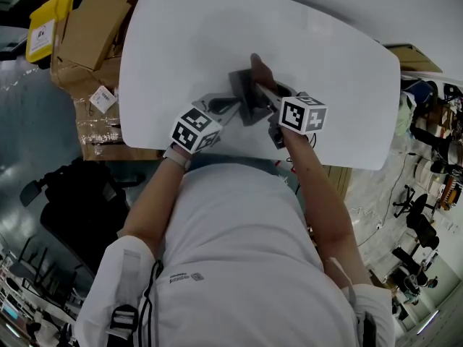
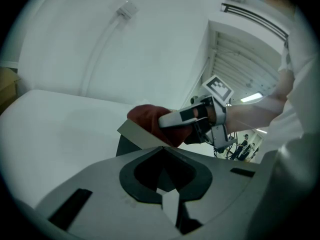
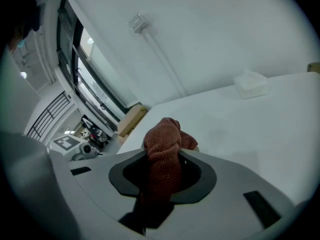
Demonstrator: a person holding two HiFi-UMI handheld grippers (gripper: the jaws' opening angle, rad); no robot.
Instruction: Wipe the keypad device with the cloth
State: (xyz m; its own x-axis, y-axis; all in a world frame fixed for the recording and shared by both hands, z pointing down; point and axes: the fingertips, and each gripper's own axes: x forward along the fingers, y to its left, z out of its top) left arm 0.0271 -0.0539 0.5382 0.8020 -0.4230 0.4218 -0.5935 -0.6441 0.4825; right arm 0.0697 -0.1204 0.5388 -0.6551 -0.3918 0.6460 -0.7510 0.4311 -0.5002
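**Grey slab clamped on the left, cloth at its far end**

Flat, grey and thin, the keypad device juts straight out from the tips of the left hand-held gripper. That gripper is clenched on the slab's near edge and holds it tilted up off the white table. In the left gripper view the slab is seen almost edge-on. Its long axis looks to run away from the closed tips, slanting to their left. No keys can be made out in any view.

The rust-red knitted cloth sits at the far end of the slab, ahead of the left gripper's tips and a little above them. It is either just touching the upper face or just clear of it; I cannot tell which. The right hand-held gripper grasps this cloth, and a bunched wad sticks out past its jaws. From this gripper the device lies just below and to the left of the wad. The right gripper is therefore the one nearer the face to be wiped, and the left only steadies the slab. A wipe would probably run along the long axis, back toward the left gripper's tips.

Count: one keypad device, one cloth and two hand-held grippers, both clenched. One small white box stands on the table well beyond the right gripper, to its right. Several cardboard boxes lie off the table on the left gripper's side.
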